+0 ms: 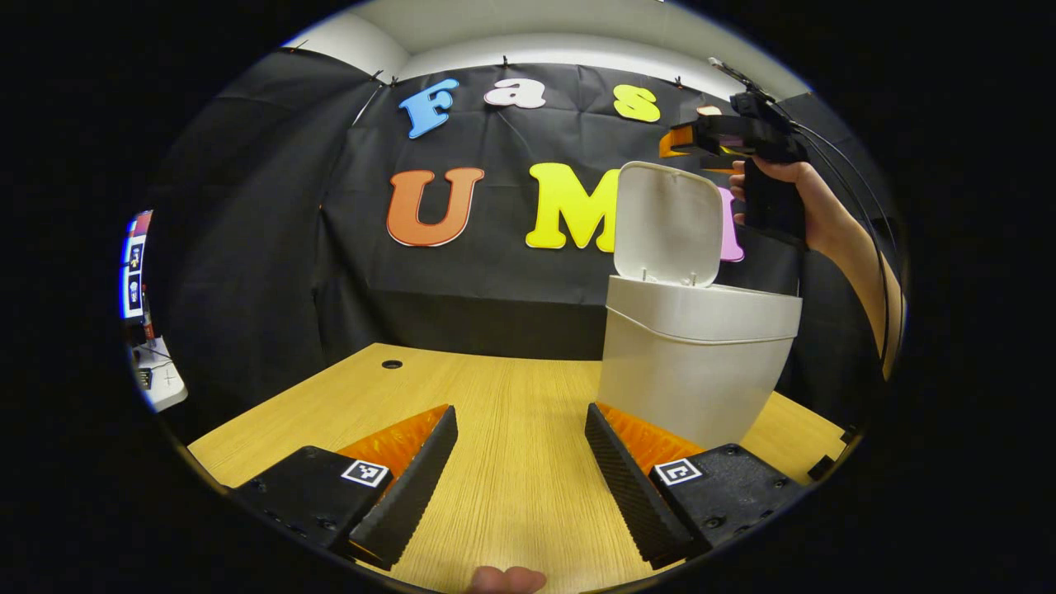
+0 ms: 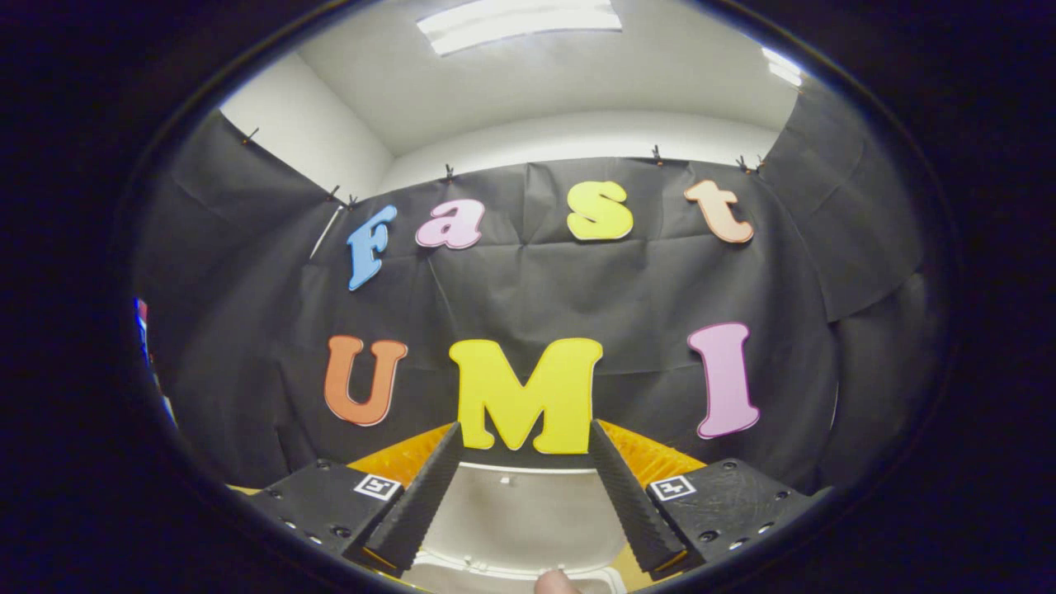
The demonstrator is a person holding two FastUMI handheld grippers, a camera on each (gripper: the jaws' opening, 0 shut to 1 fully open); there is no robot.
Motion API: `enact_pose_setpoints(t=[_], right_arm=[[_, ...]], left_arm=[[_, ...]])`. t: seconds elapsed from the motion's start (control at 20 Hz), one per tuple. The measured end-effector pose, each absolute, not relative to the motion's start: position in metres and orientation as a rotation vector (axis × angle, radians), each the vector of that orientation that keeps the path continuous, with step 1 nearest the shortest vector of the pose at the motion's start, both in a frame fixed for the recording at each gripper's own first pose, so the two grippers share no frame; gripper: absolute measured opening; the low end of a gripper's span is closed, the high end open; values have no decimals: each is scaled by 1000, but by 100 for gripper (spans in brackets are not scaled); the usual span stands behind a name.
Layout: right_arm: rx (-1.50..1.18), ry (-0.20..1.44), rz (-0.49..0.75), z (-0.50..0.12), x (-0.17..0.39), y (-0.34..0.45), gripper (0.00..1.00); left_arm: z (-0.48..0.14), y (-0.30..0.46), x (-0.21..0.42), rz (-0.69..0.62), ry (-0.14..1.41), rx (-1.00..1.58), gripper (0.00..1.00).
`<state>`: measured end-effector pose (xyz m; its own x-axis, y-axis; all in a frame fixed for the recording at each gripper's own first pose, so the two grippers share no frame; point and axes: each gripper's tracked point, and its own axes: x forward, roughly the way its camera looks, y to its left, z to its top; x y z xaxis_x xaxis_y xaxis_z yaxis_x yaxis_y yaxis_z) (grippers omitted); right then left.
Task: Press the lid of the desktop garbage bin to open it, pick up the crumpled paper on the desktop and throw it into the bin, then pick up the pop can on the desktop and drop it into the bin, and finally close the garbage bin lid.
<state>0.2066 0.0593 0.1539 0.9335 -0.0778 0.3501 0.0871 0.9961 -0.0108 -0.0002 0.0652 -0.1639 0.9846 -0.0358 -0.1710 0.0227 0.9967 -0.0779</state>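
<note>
White desktop garbage bin (image 1: 697, 363) stands on the wooden desk (image 1: 511, 429), lid (image 1: 668, 223) flipped upright. Left gripper (image 1: 521, 462) low over desk, just left of bin, jaws apart, empty. Right gripper (image 2: 524, 487) above bin beside lid, jaws apart, empty, held by a hand (image 1: 796, 194).

Bare desktop (image 1: 495, 396) lies left of the bin (image 1: 693, 363); its raised lid (image 1: 668, 223) blocks the back.

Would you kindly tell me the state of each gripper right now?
Left gripper: open, holding nothing, low over the wooden table.
Right gripper: open, holding nothing, above the raised lid of the white plastic bin.
</note>
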Motion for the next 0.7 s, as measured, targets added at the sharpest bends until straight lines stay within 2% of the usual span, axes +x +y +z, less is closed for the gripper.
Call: enact_pose_setpoints(t=[0.3, 0.55, 0.6, 0.65, 0.7], right_arm=[[-6, -418, -96, 168, 211, 53, 93], [10, -378, -103, 156, 224, 45, 93], [8, -354, -101, 150, 226, 44, 96], [6, -340, -91, 147, 225, 46, 93], [11, -342, -84, 149, 224, 44, 96]], left_arm=[[-162, 68, 1, -5, 171, -65, 100], [-158, 70, -4, 20, 157, -73, 100], [-159, 69, -4, 22, 162, -70, 100], [-159, 67, -5, 21, 162, -65, 100], [-157, 65, -5, 19, 158, -58, 100]])
